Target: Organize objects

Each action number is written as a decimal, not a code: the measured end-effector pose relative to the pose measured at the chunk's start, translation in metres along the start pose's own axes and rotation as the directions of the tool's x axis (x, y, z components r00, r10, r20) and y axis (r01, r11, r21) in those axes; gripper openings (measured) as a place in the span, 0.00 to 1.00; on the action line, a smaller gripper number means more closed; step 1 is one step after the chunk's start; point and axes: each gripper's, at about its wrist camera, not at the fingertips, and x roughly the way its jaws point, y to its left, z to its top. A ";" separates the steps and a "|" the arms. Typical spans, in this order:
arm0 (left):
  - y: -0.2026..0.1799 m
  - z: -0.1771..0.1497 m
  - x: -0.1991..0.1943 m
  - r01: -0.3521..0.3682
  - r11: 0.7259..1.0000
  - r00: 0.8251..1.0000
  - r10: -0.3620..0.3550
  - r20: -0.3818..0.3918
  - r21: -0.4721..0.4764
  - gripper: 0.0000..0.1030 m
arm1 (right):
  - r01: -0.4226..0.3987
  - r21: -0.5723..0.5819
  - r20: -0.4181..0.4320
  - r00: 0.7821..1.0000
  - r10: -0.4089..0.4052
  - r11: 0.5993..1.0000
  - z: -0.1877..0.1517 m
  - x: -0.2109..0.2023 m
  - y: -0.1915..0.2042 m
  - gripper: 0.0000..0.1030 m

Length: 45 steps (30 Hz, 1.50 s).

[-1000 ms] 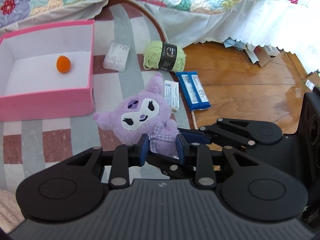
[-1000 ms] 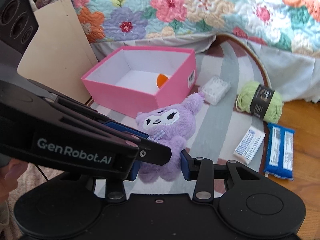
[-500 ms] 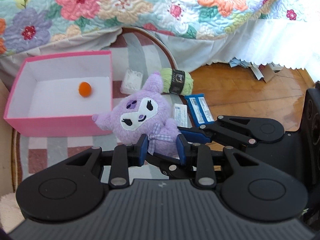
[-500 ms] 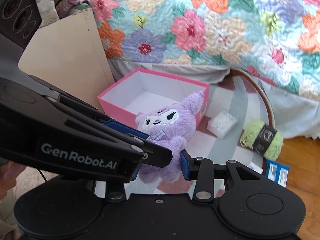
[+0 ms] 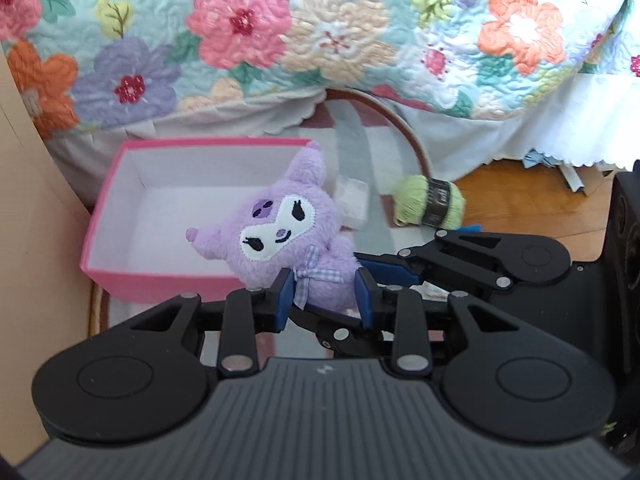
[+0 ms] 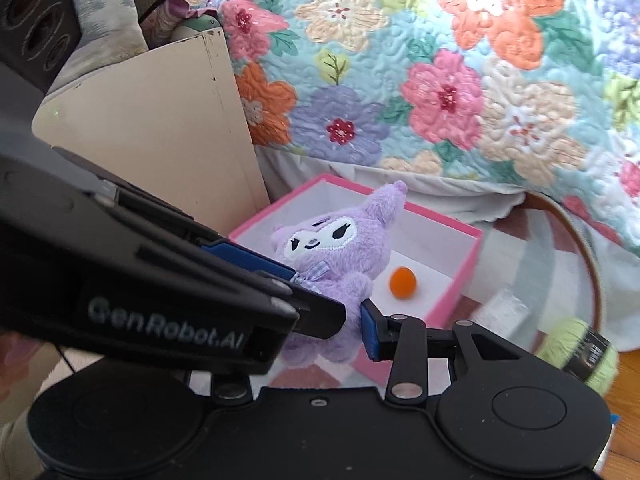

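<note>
Gripping together: left gripper (image 5: 323,295) and right gripper (image 6: 344,326) both pinch the purple plush toy (image 5: 286,236), held above the near edge of the pink box (image 6: 460,276), orange ball (image 6: 403,277) inside.

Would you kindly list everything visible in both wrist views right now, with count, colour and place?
plush toy: one, purple with a white face, held up in front of the box by both claws
box: one, pink outside and white inside, open, on the rug by the bed
ball: one, orange, inside the box
yarn: one skein, light green with a black band, at the rug's edge
clear container: one, translucent, on the rug between box and yarn
rug: one, grey and red checks
quilt: one, floral, hanging over the bed
board: one, beige, leaning left of the box
left claw: black with blue pads, shut on the toy's body
right claw: black with blue pads, shut on the toy
</note>
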 end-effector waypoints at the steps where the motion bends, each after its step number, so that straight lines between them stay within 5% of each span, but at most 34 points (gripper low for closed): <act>1: 0.004 0.002 0.002 0.000 1.000 1.000 0.000 -0.004 0.004 0.30 | -0.002 0.001 0.003 1.000 0.002 1.000 0.001 0.005 0.001 0.44; 12: 0.050 0.028 0.051 -0.043 0.997 0.999 0.044 0.005 -0.058 0.31 | -0.049 0.013 0.045 0.998 0.049 0.999 0.014 0.077 -0.019 0.44; 17: 0.075 0.040 0.078 -0.052 0.994 0.999 0.052 -0.001 -0.094 0.31 | -0.145 0.182 0.100 0.987 0.128 0.973 0.010 0.115 -0.042 0.44; 26: 0.098 0.046 0.132 0.010 0.972 0.998 -0.025 -0.061 -0.234 0.31 | -0.086 0.204 0.000 0.996 0.088 0.975 0.005 0.162 -0.057 0.43; 30: 0.113 0.045 0.149 0.027 0.940 0.997 -0.048 -0.056 -0.341 0.31 | -0.067 0.180 -0.064 0.995 0.079 0.981 0.012 0.181 -0.060 0.43; 45: 0.129 0.038 0.179 0.020 0.927 0.996 -0.051 -0.074 -0.374 0.32 | -0.017 0.153 -0.151 0.988 0.041 0.988 0.008 0.212 -0.057 0.43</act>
